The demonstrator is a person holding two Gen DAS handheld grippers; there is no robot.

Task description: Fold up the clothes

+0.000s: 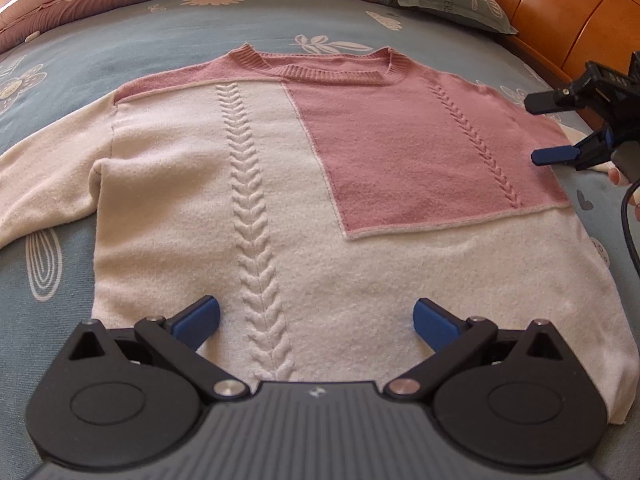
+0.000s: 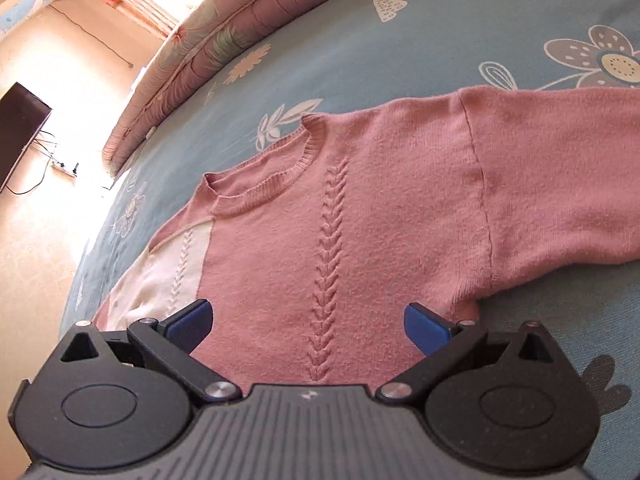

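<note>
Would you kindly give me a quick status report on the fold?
Left tool open, over cream hem. Right tool open, over pink panel. Sweater flat on bed, both sleeves out, no fold made. Nothing in the way.

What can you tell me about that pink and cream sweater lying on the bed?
The pink and cream knitted sweater lies spread flat, front up, on the blue flower-print bedsheet. It looks soft and fuzzy, with a ribbed pink round collar, two raised braid-like cable columns, a pink chest panel and cream lower body. One sleeve is cream, the other pink, both stretched outward. Nothing grips it; both grippers' blue fingers hover open above it.
</note>
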